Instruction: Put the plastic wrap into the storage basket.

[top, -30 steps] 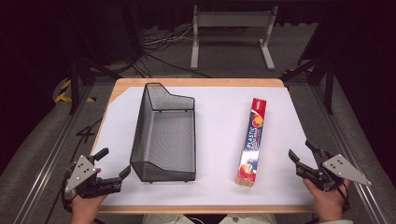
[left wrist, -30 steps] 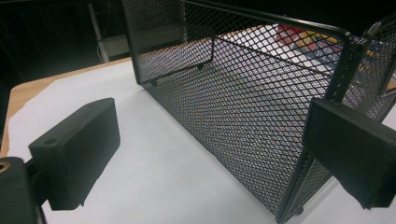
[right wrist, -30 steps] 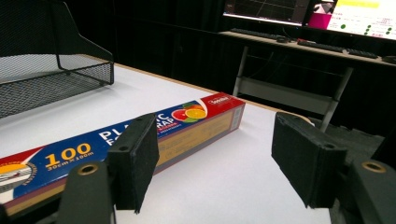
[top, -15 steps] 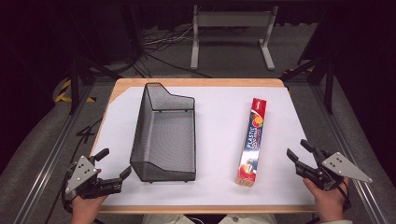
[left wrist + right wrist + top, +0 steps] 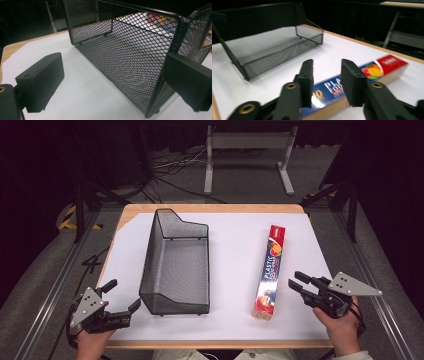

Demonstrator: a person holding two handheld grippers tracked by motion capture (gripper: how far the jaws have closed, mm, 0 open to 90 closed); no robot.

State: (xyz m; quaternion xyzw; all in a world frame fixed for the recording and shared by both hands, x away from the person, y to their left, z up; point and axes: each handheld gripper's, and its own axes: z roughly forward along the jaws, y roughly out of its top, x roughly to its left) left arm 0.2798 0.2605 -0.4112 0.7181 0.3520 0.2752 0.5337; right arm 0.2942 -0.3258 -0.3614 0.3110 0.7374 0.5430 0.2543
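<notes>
Two items on white table point(image 5: 235, 250), black wire-mesh basket point(image 5: 177, 265), long cardboard wrap box point(image 5: 270, 270), left gripper point(image 5: 121, 300) jaws wide nr basket corner, right gripper point(image 5: 295, 282) jaws part-open beside box.

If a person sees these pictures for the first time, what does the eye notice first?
First the black mesh basket, standing empty left of centre on the white table. Next the bright plastic wrap box, flat to its right. The left gripper and right gripper wait open at the near corners.
</notes>
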